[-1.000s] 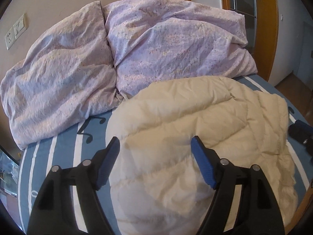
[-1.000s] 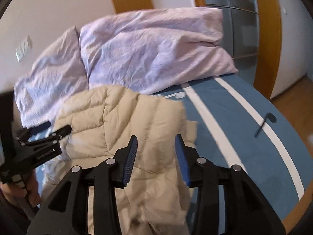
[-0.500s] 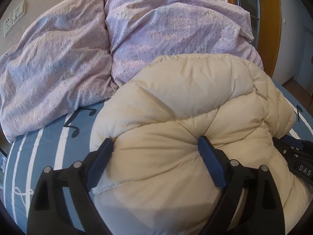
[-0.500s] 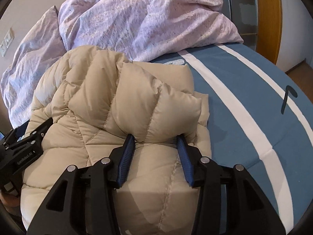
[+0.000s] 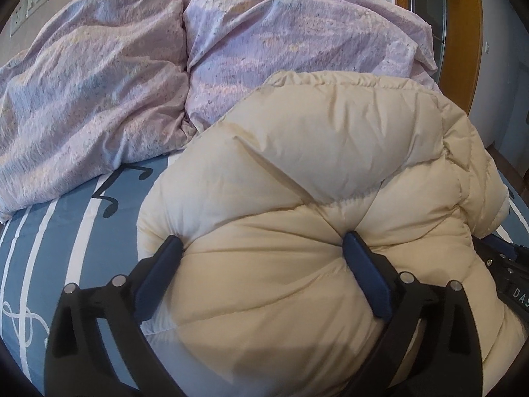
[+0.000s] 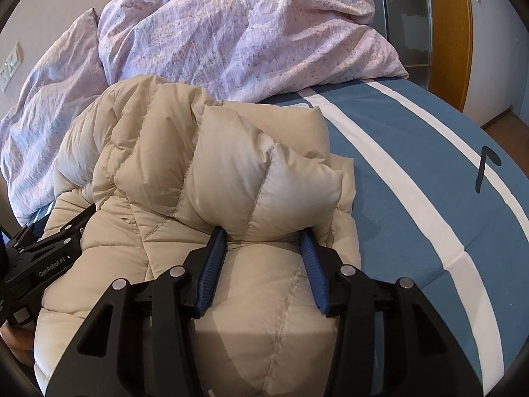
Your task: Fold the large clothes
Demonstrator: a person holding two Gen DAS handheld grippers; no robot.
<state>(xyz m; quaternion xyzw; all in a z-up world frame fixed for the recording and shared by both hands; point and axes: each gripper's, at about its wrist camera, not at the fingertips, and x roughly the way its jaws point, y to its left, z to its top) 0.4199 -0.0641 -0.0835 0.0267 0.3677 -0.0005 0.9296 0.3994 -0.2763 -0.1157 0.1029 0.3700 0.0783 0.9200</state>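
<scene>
A cream puffy down jacket (image 5: 330, 152) lies bunched in a thick fold on the blue striped bed. My left gripper (image 5: 261, 239) is sunk into its near edge. Its jaws are opening and stand very wide, with a broad bulge of jacket between the blue pads. In the right wrist view the jacket (image 6: 231, 158) swells up ahead of my right gripper (image 6: 262, 233), whose pads pinch a thick fold. The left gripper (image 6: 49, 258) shows at that view's left edge, and the right gripper (image 5: 509, 274) at the left wrist view's right edge.
The blue sheet with white stripes (image 6: 413, 172) stretches bare to the right of the jacket. Two crumpled lilac pillows (image 5: 99, 82) lie behind it at the head of the bed. A wooden door frame (image 6: 449, 33) stands at the far right, and wall sockets (image 5: 29, 3) at the upper left.
Both grippers have come down with the jacket, which now rests bunched on the bed. The left jaws have spread much wider. The right jaws have widened slightly around the fold.
</scene>
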